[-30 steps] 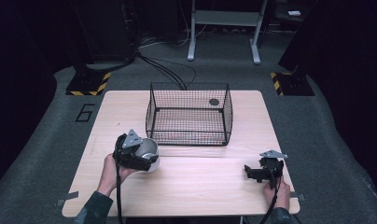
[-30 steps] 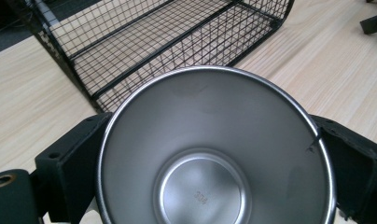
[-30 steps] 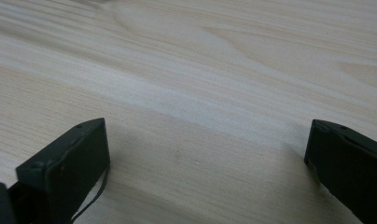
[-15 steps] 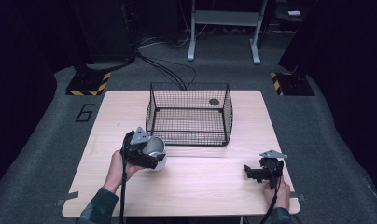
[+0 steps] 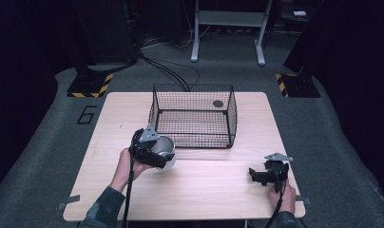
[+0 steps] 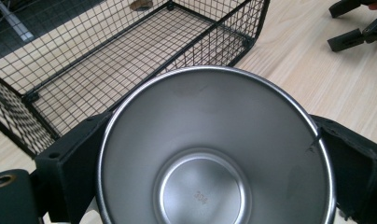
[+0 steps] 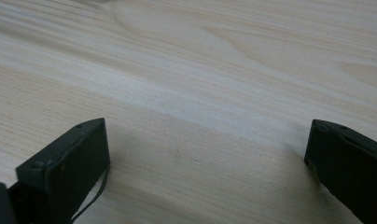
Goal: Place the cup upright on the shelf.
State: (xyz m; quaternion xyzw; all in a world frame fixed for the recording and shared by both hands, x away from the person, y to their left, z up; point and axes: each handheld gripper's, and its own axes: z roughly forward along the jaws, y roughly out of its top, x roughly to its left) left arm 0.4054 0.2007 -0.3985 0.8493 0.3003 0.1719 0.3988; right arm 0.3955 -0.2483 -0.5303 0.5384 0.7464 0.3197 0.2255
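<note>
A steel cup (image 5: pixel 164 149) is held by my left gripper (image 5: pixel 154 154) just in front of the left front corner of the black wire basket (image 5: pixel 194 118). In the left gripper view the cup (image 6: pixel 214 154) sits between the two black jaws, its empty inside facing the camera, with the basket (image 6: pixel 107 70) behind it. My right gripper (image 5: pixel 260 175) rests open near the table's front right. In the right gripper view its jaws stand wide apart over bare wood (image 7: pixel 200 116), and nothing lies between them.
A small dark round object (image 5: pixel 218 103) lies in the basket's far right corner. The wooden table (image 5: pixel 209 190) stands on grey carpet. Beyond it are a stand with yellow-black striped feet (image 5: pixel 90 88), cables and a metal frame (image 5: pixel 225 28).
My left gripper has carried the cup to the right and slightly away from the person, closer to the basket's left front corner. The right gripper has stayed still.
</note>
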